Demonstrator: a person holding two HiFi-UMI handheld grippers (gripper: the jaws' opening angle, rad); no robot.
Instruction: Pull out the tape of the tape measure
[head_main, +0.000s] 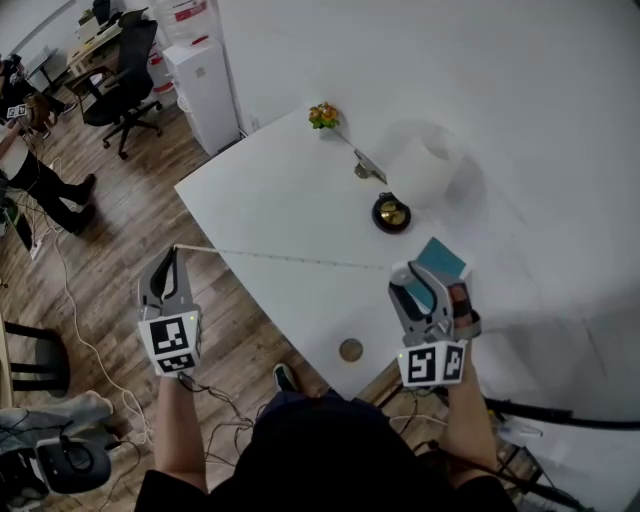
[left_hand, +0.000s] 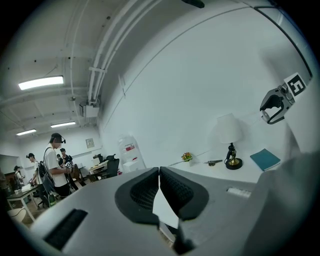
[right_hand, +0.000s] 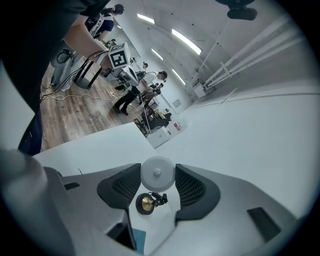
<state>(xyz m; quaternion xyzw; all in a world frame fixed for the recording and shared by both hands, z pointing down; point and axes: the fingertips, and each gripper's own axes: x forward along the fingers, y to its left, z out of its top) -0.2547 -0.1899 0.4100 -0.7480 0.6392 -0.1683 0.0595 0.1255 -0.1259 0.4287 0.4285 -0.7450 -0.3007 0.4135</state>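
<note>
Clearly drawn out: a long run of pale tape (head_main: 280, 257), strung straight across the near corner of the white table (head_main: 300, 200), lower middle of the head view. At the tape's left end, off the table edge and above the wood floor (head_main: 120, 260), the left gripper (head_main: 176, 252), pinched fully together on the tape's tip. Same grip in the left gripper view, with a white strip wedged between the touching pads. At the tape's right end, the right gripper (head_main: 422, 278), above the teal notebook (head_main: 445, 255), spread wide and pressing on nothing visible. Through that gap in the right gripper view, a white-shaded lamp (right_hand: 157, 172). Low at its left, a dark flat thing (right_hand: 116, 231), too cropped to name. Tape measure's case not made out in any view.
</note>
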